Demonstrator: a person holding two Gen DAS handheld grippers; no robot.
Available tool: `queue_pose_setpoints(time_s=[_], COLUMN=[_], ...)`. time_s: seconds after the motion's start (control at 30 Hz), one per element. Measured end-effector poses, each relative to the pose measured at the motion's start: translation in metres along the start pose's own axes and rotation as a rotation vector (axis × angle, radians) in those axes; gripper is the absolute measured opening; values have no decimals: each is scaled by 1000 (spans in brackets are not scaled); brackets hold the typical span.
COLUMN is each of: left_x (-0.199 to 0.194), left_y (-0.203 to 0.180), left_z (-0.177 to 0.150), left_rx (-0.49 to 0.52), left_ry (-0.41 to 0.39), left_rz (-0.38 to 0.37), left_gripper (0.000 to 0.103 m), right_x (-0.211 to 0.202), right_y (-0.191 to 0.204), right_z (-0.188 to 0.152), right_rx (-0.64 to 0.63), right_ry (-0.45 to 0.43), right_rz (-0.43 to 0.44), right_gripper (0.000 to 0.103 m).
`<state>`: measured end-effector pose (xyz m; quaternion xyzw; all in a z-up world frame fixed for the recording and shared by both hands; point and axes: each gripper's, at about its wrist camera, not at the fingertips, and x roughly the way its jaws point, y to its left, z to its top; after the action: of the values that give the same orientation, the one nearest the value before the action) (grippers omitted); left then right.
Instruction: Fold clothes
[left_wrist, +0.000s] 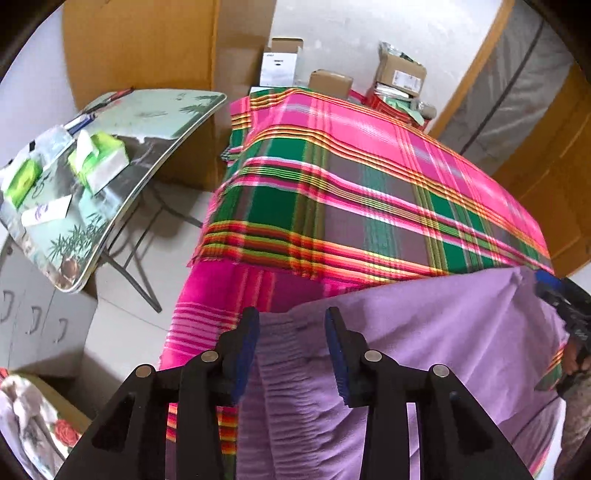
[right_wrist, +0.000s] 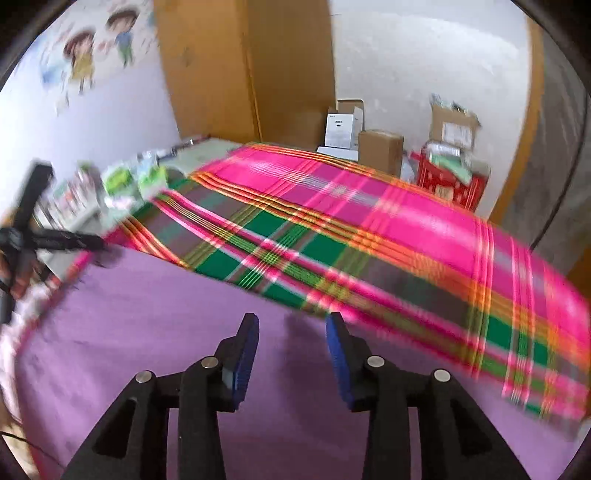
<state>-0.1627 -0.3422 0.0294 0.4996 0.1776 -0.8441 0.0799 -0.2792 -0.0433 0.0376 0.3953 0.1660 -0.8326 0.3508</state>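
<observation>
Your left hand-held gripper and right hand-held gripper both stand part open, gripping nothing — the purple garment lies spread on the plaid-covered bed, near edge; folding looks barely begun

Garment: lies on the near end of the spread cloth.
Folding table: left of the cloth.
Tissue packs: on the folding table.
Boxes: behind the cloth's far end, against the wall.
</observation>
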Motion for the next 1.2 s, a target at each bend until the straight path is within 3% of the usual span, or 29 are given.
queue_pose_setpoints(time_s=[0.2,0.37,0.5,0.53,0.6,0.63,0.83,1.2], left_x=[7,8,8,8,8,8,6,6], left_y=[17,17,21,20,19,18,26,38], left_z=[-6,-7,-6,-6,-6,-6,-5,0], left_rx=[-89,-95,-135,-135,-127,-119,-128,-160], left_ry=[39,24,1,-3,-14,-21,-63,-127], left_rz=[-110,-142,-168,-161,-138,-127,-112,-70], left_gripper=[39,39,39,37,28,21,8,8], right_x=[33,47,49,51,51,52,50,80], right_y=[15,18,21,22,25,28,38,46], right_z=[14,12,13,14,16,17,29,45], right_rx=[-62,-50,-60,-53,-57,-66,-54,-12], right_ry=[63,124,136,137,129,125,62,78], right_rz=[48,121,112,113,109,103,20,-75], right_gripper=[43,43,40,35,6,4,2,2])
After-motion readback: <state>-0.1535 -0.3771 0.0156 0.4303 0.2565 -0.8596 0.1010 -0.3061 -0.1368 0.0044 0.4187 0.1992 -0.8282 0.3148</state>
